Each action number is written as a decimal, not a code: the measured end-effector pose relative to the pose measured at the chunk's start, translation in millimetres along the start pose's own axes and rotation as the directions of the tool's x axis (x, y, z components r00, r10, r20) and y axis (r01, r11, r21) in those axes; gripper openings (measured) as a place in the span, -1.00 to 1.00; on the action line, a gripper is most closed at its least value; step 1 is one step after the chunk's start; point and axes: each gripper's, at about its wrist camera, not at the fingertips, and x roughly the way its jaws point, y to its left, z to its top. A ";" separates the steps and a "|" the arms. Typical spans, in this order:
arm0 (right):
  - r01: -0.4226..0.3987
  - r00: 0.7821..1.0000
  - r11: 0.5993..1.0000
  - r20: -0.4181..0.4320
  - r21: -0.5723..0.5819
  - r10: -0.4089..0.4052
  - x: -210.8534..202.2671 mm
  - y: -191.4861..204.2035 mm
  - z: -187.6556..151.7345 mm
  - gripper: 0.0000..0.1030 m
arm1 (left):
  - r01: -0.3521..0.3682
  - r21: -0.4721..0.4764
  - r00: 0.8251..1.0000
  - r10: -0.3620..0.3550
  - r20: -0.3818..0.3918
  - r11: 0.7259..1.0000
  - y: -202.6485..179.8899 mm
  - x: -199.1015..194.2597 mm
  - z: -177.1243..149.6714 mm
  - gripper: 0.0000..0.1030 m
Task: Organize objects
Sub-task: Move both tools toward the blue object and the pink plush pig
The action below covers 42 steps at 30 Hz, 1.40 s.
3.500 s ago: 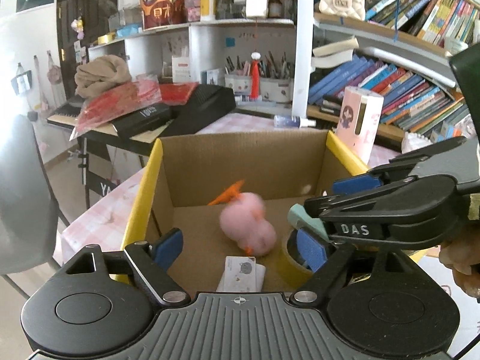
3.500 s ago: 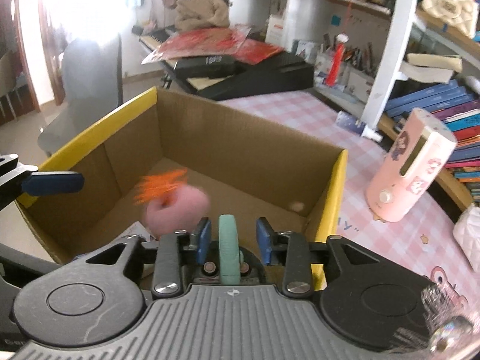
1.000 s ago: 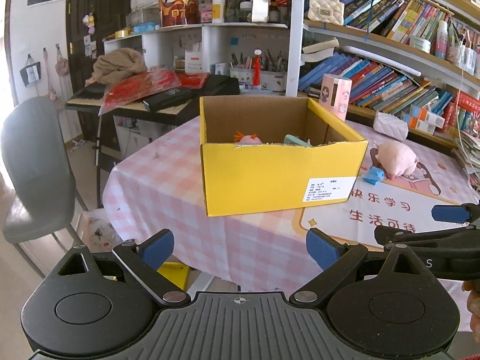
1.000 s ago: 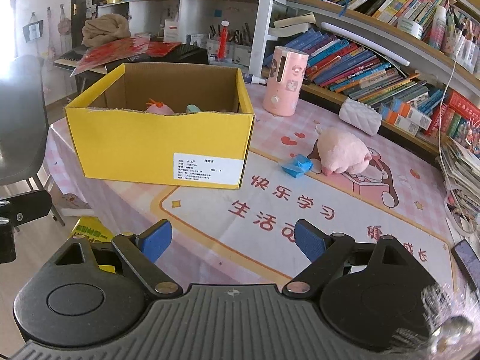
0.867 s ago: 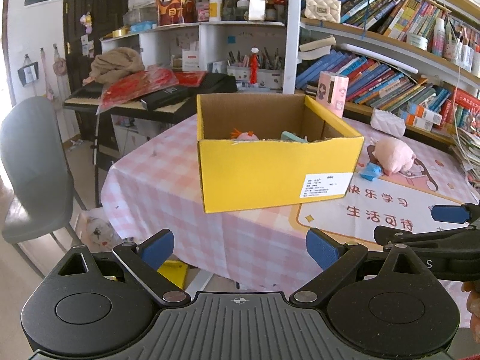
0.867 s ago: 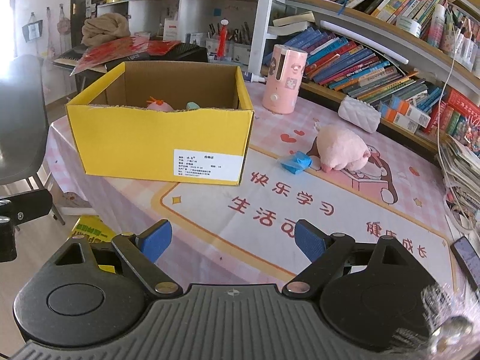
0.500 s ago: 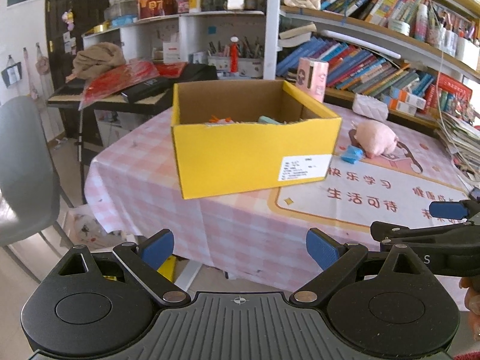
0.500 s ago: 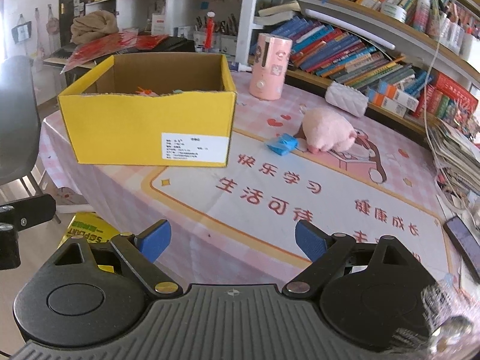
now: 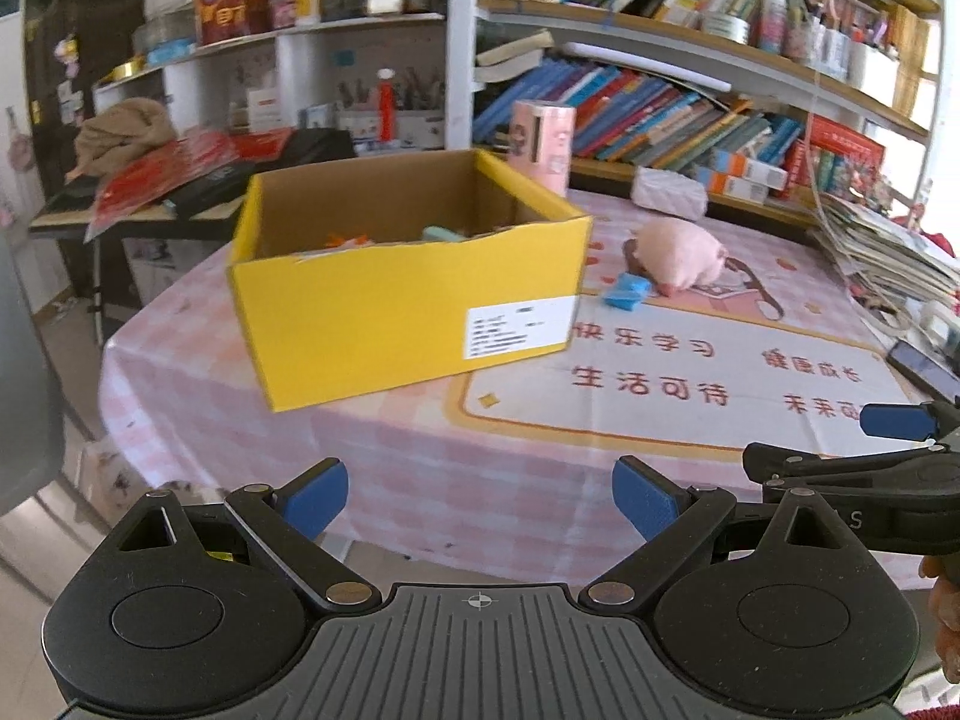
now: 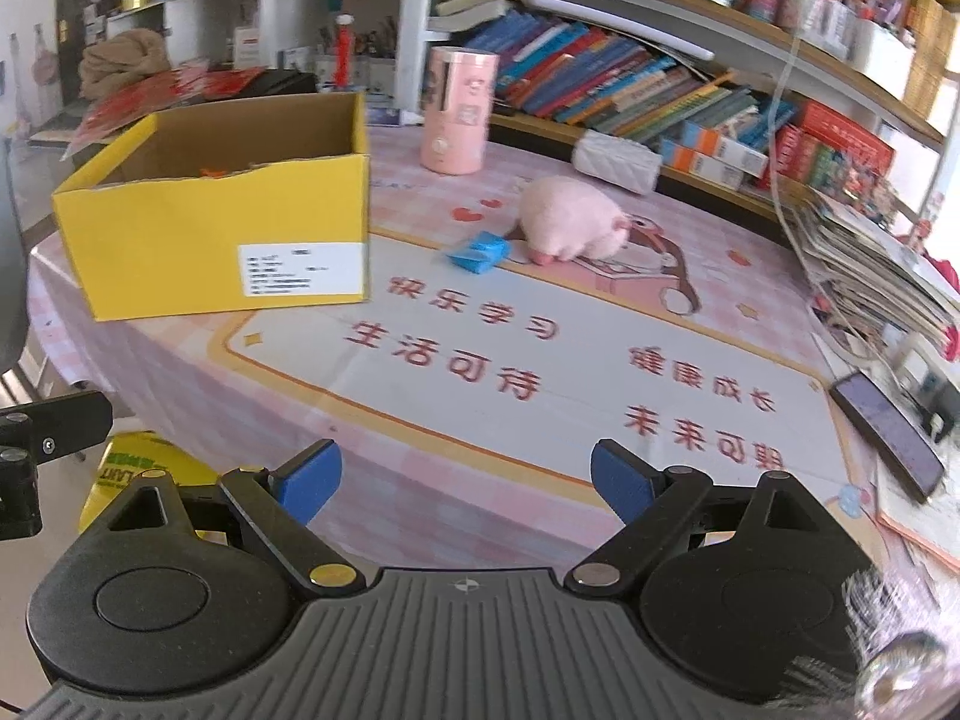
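While we judge the step in hand to be reaching for the next loose thing, the left wrist view shows our left tongs point(image 9: 480, 495) spread wide with nothing between the blue pads, held off the near edge of the desk point(image 9: 372, 450) and well apart from everything on it. From here the yellow box point(image 9: 384, 306) stands ahead and to the left with a few things already inside, and the pink plush toy point(image 9: 681, 258) lies on the desk to the right of the box, with the small blue packet point(image 9: 627, 294) just beside its near end, perhaps touching. The plush lies with its long axis running across the view, the snout end turned down and toward the packet. Part of the right tongs point(image 9: 900, 423) shows at the right edge. In the right wrist view the right tongs point(image 10: 459, 477) also stand wide open and empty, at the desk's near edge. Here the plush point(image 10: 570, 219) lies ahead and slightly right, long axis again left to right, and the packet point(image 10: 480, 252) sits at its lower left. To do this well, we would bring the nearer right tongs over the plush, roll them so the pads straddle its short width across the body, and close only once both pads are clear of the packet.
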 end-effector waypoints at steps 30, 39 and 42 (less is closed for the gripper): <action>0.121 0.992 0.989 -0.033 0.086 -0.118 52.4 -105.8 38.7 0.75 | 0.138 0.083 0.990 -0.138 -0.004 0.987 -93.0 78.4 59.9 0.88; 0.065 0.998 0.995 -0.004 0.069 -0.065 80.8 -136.1 66.2 0.75 | 0.122 0.072 0.992 -0.124 0.014 0.990 -120.3 104.5 81.0 0.88; 0.043 0.999 0.997 0.003 0.069 -0.043 90.7 -146.6 73.9 0.72 | 0.103 0.084 0.995 -0.104 0.009 0.991 -130.6 112.7 86.8 0.88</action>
